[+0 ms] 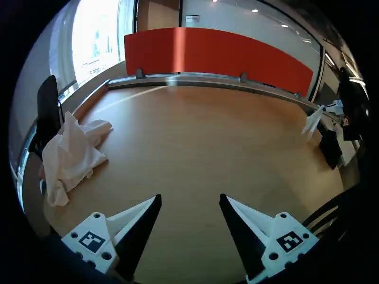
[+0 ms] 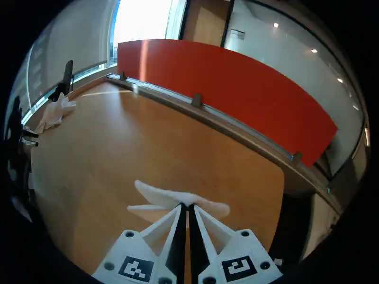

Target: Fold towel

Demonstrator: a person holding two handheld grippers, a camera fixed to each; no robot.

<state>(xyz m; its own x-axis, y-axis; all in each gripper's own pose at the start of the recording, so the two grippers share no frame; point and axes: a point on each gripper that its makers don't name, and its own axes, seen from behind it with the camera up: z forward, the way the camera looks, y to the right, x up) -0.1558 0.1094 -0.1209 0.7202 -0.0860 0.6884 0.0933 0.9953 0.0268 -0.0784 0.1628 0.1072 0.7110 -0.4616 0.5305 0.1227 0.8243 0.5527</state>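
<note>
Towel point(image 1: 71, 151), white and crumpled, lies in a loose heap at the left of the left gripper view. It rests on the wooden table point(image 1: 213, 142) near the table's left edge, in front of a dark chair point(image 1: 49, 109). The left gripper point(image 1: 189, 196) sits at the bottom centre of that frame with its fingers spread wide and nothing between them. The heap is up and to the left of its fingertips, apart from them.

In the right gripper view the same heap shows small at the far upper left, well apart from the right gripper point(image 2: 188, 206). That gripper's fingers are pressed together at the bottom centre, pinching a white cloth point(image 2: 156, 191) that fans out to either side of the tips above the table. A red panel point(image 2: 227, 80) runs along the table's far edge.
</note>
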